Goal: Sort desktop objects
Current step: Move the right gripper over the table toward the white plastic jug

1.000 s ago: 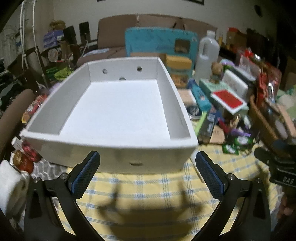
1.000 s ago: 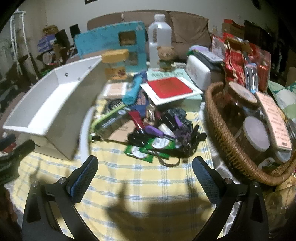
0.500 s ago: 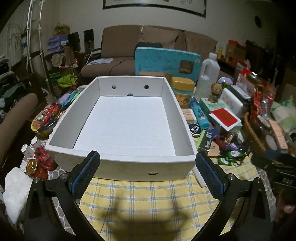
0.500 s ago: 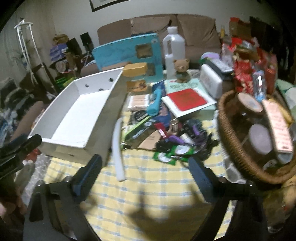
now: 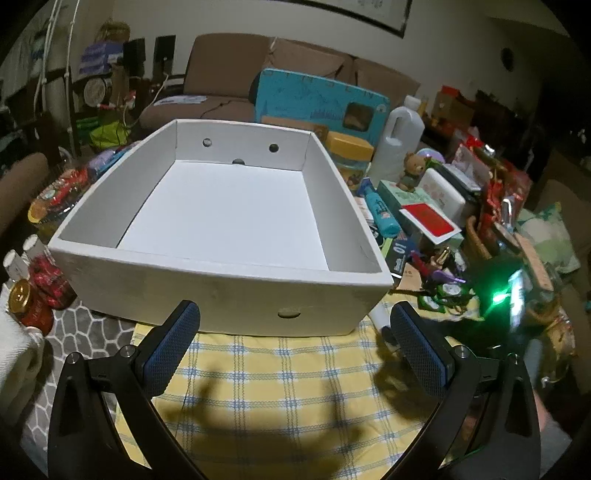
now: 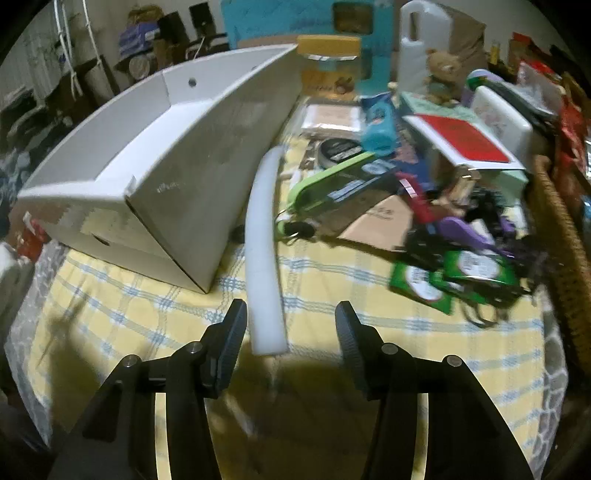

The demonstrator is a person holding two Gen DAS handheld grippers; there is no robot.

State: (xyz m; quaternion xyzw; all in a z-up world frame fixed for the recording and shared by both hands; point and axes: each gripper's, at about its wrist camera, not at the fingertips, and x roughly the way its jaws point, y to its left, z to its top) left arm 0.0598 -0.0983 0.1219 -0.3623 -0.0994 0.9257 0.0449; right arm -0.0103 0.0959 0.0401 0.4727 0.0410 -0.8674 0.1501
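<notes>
A lived-in home, a living room by the look of it; a brown sofa point(image 5: 236, 70) stands against the wall under a framed picture point(image 5: 369, 14); the table wears a yellow checked cloth point(image 5: 288, 387) and is crowded with household clutter: a teddy bear point(image 5: 412, 170), a wicker basket point(image 6: 561, 221), a plastic jug point(image 5: 399, 136).

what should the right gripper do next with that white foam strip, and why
Probably ease forward a little, then close. The white foam strip lies flat on the yellow checked cloth, its near end between the right gripper fingers, which are open and not yet touching it.
</notes>
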